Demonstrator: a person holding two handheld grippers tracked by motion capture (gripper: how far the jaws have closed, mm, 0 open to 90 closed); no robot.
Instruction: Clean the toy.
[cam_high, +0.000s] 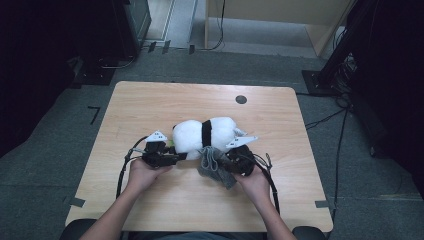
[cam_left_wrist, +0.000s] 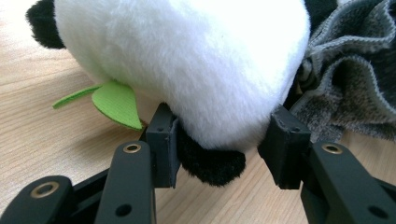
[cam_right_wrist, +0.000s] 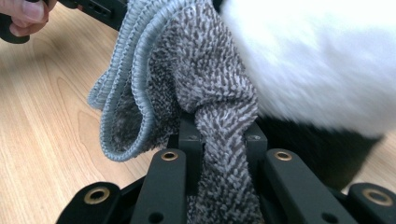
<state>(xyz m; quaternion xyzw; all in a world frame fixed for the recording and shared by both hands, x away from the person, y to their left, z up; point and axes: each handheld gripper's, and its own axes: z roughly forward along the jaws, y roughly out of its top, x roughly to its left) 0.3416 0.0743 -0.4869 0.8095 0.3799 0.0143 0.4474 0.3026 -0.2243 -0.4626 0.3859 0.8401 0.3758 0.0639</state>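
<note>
Two hand-held grippers work at a plush panda (cam_high: 205, 134) lying on its side near the middle of a light wooden table (cam_high: 150, 102). The left gripper (cam_high: 176, 157) sits at the toy's left end, its jaws pressed against the white body from both sides; in the left gripper view the plush bulges between the pads, with one of the panda's black paws (cam_left_wrist: 212, 164) hanging below between them. A green felt leaf (cam_left_wrist: 116, 103) sticks out from under the toy, just beside the left jaw. The right gripper (cam_high: 229, 161) is clamped on a grey knitted cloth (cam_high: 214, 166), which lies bunched against the panda's front edge; in the right gripper view a fold of the cloth (cam_right_wrist: 219, 116) is pinched tight between the two jaws, its ribbed hem looping out to the left. The person's forearms enter from the table's near edge.
</note>
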